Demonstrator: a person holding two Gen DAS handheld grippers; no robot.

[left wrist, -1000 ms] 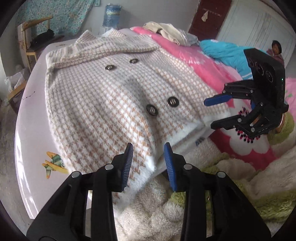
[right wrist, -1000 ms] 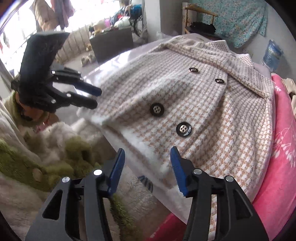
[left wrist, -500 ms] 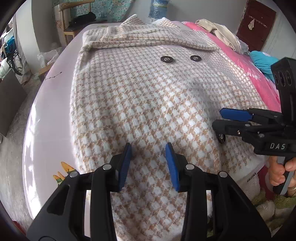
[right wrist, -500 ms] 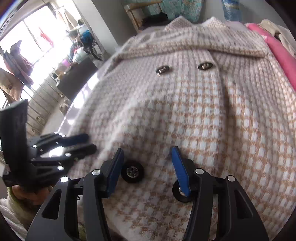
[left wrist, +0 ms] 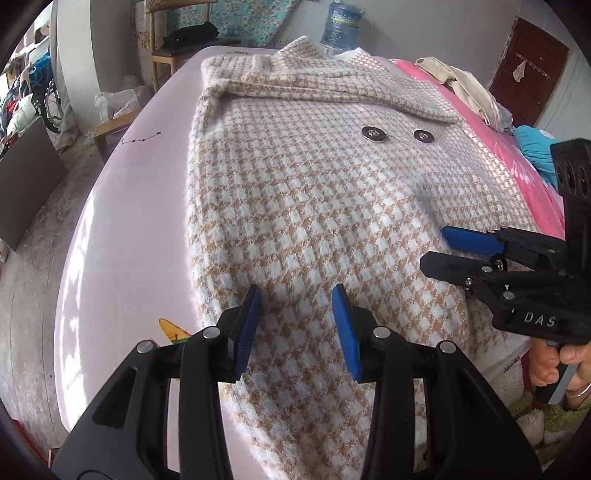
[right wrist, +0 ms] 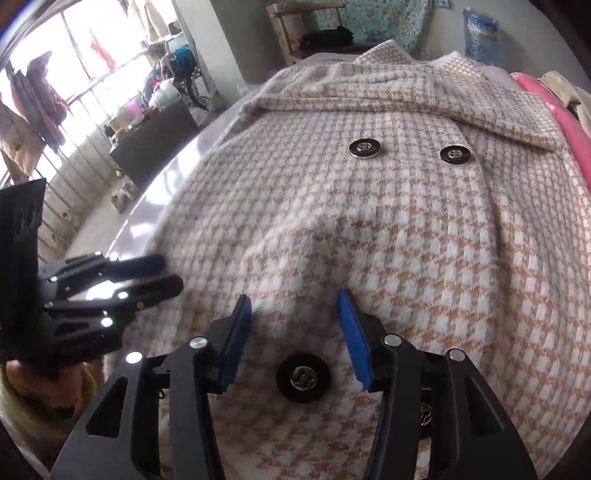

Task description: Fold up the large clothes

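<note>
A cream and tan houndstooth coat (left wrist: 314, 192) with dark buttons lies flat, front up, on a pale pink bed, collar at the far end; it fills the right wrist view (right wrist: 388, 229) too. My left gripper (left wrist: 295, 325) is open and empty, low over the coat's near left part. My right gripper (right wrist: 293, 325) is open and empty over the coat's lower middle, with a black button (right wrist: 303, 376) between its jaws' bases. The right gripper also shows in the left wrist view (left wrist: 443, 247), and the left gripper in the right wrist view (right wrist: 166, 273).
The pale pink bed surface (left wrist: 122, 229) is bare left of the coat. A pink blanket (left wrist: 517, 170) with piled clothes (left wrist: 461, 85) lies to the right. A wooden chair (left wrist: 173, 48) and a water bottle (left wrist: 341, 26) stand beyond the bed. A fluffy green-white blanket (left wrist: 535, 424) lies at the near right.
Both grippers have moved forward from the coat's hem to above its lower body. The coat lies as before. Both stay open.
</note>
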